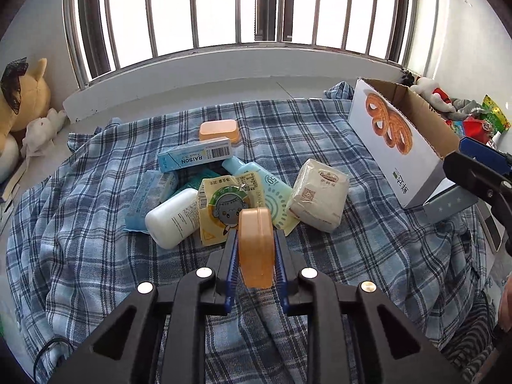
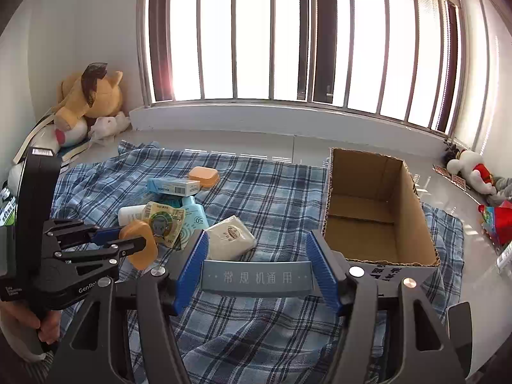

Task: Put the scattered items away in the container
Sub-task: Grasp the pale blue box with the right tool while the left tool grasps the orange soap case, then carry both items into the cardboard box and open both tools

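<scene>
My left gripper [image 1: 256, 236] is shut on an orange soap case [image 1: 256, 249], held on edge above the plaid blanket; the right wrist view shows this case [image 2: 140, 243] at the left. My right gripper [image 2: 257, 240] is shut on a grey-blue box [image 2: 256, 276] with printed characters, just left of the open cardboard box [image 2: 361, 172], whose inside looks bare. Beyond the case lies a pile: a white bottle [image 1: 172, 217], a yellow pouch [image 1: 220, 204], a teal bottle [image 1: 272, 192], a white packet [image 1: 320, 198], a RAISON carton [image 1: 195, 156] and a second orange case [image 1: 219, 131].
The plaid blanket [image 1: 96, 256] covers the floor under a barred window. Plush toys [image 2: 89, 96] sit in the left corner. More toys [image 2: 473, 169] and a red package [image 2: 499, 224] lie right of the cardboard box. A hand [image 2: 48, 329] grips the left tool's handle.
</scene>
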Demonstrator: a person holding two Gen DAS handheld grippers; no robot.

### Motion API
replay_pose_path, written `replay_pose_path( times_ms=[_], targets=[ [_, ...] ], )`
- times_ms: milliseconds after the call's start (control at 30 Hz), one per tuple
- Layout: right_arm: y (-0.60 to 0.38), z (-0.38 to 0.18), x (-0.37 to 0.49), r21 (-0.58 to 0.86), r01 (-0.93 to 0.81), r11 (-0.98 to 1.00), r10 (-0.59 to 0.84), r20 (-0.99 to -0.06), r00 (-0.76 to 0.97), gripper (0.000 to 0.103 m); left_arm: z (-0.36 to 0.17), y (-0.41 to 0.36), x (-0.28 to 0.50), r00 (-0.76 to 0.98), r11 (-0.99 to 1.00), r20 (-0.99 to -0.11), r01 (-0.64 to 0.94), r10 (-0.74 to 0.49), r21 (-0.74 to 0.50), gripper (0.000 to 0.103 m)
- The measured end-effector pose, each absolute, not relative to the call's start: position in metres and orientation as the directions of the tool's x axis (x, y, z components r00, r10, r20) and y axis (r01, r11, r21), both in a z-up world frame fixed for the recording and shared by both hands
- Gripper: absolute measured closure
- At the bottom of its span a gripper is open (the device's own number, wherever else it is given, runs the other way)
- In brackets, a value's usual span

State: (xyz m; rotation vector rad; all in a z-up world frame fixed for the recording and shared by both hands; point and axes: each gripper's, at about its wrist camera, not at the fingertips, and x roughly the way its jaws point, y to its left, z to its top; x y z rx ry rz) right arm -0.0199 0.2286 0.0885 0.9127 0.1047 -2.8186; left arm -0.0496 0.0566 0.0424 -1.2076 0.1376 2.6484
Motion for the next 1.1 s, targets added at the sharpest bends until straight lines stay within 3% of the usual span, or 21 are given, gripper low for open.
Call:
replay_pose_path(
  times_ms=[233,367,533,667,867,1100],
  targets=[
    [0.223,0.091,-0.013,-0.024,0.207,-0.978,-0.162,-0.534,-0.830,0.041,0.048,0.049,-0.047,-0.646,-0.970,-0.744,-0.241,0.172,-0.016,0.081],
    [0.232,0.105,-0.007,-0.054,0.129,-0.990,-0.089,-0.467,-0.880,0.041,0.052,0.054,-0.046,-0.651,-0.966,-0.734,-0.259,0.193,-0.025,0.081],
    [0.264,0.126,-0.025,-0.033,-0.009,-0.999,0.022,-0.448,-0.894,0.041,0.067,0.084,-0.058,-0.625,-0.943,-0.732,-0.325,0.273,-0.074,0.081],
    [0.299,0.128,-0.033,0.033,-0.074,-0.997,0.051,-0.459,-0.887,0.041,0.087,0.126,-0.062,-0.623,-0.919,-0.714,-0.387,0.319,-0.074,0.081],
    [0.333,0.115,-0.039,0.017,-0.078,-0.997,0.059,-0.497,-0.866,0.041,0.114,0.197,-0.071,-0.583,-0.856,-0.677,-0.499,0.448,-0.137,0.081],
    [0.374,0.099,-0.050,0.172,-0.154,-0.973,0.043,-0.522,-0.852,0.041,0.116,0.247,-0.092,-0.548,-0.835,-0.708,-0.540,0.445,-0.106,0.082]
  ],
)
